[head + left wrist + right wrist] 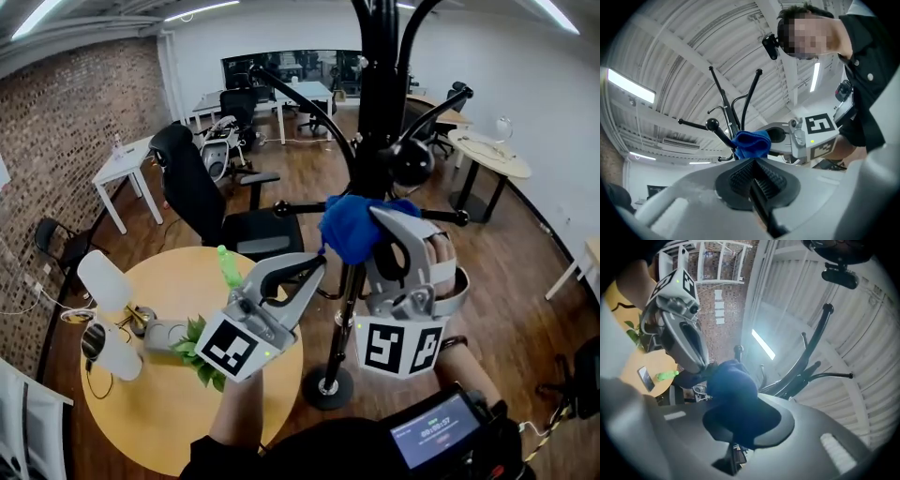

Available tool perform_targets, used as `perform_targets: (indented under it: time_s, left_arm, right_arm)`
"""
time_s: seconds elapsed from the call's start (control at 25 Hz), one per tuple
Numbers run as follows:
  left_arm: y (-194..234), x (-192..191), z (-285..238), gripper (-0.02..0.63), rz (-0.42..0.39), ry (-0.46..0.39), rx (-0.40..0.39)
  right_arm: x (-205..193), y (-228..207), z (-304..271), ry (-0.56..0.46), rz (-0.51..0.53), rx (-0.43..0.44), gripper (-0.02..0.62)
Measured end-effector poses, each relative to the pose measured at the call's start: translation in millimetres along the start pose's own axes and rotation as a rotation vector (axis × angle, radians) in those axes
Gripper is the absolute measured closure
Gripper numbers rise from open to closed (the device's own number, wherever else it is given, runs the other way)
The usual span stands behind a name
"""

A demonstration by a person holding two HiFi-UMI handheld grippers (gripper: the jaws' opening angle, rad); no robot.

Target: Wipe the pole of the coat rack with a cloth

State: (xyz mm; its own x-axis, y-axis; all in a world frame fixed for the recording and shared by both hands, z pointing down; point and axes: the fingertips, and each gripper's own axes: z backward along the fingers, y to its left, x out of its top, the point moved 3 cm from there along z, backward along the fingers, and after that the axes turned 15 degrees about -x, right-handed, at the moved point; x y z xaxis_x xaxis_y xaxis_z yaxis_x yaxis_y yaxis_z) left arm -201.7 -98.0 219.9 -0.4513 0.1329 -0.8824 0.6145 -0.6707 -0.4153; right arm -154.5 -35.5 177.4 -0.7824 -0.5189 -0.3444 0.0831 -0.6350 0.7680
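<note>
R gripper (737,426) clamps blue cloth (730,386); only head view shows cloth at coat rack pole (381,89). L gripper (754,172) pinched closed, empty.

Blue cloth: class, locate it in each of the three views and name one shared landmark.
Head view: blue cloth right of centre, by the coat rack, in the right gripper.
Left gripper view: cloth at centre, just above the left gripper's shut tongs.
Right gripper view: cloth at centre, clamped in the tongs.
Shared landmark: coat rack.
</note>
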Motion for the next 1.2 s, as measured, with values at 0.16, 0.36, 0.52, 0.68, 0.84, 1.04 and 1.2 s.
perform_targets:
  time_s: [0.16, 0.36, 0.52, 0.68, 0.84, 1.04, 1.2]
  left_arm:
    - [2.7, -16.5, -8.5, 0.603, 0.018, 0.014, 0.003]
    - [-4.1, -40.3, -17.6, 0.603, 0.055, 0.039, 0.002]
    - [-12.8, -58.4, -15.9, 0.603, 0.09, 0.056, 0.012]
    - [-23.3, -71.4, -13.9, 0.603, 0.113, 0.087, 0.033]
    - [-37.5, -76.9, -7.8, 0.603, 0.132, 0.104, 0.053]
    - [-51.5, -81.5, 6.2, 0.603, 0.158, 0.115, 0.091]
    - [-56.2, -80.4, 11.2, 0.603, 0.161, 0.114, 0.11]
  right_arm:
    - [-32.8, 28.8, 16.0, 0.056, -0.071, 0.088, 0.549]
    - [-74.7, 78.5, 49.6, 0.153, -0.117, 0.255, 0.549]
    - [-85.3, 126.8, 83.1, 0.173, -0.086, 0.402, 0.549]
    - [-86.8, 169.9, 119.4, 0.145, -0.036, 0.587, 0.549]
    - [-88.1, 208.5, 154.8, 0.155, -0.024, 0.729, 0.552]
    - [-78.7, 200.5, 165.9, 0.212, -0.214, 0.808, 0.552]
    - [-66.0, 190.8, 180.1, 0.211, -0.329, 0.885, 0.552]
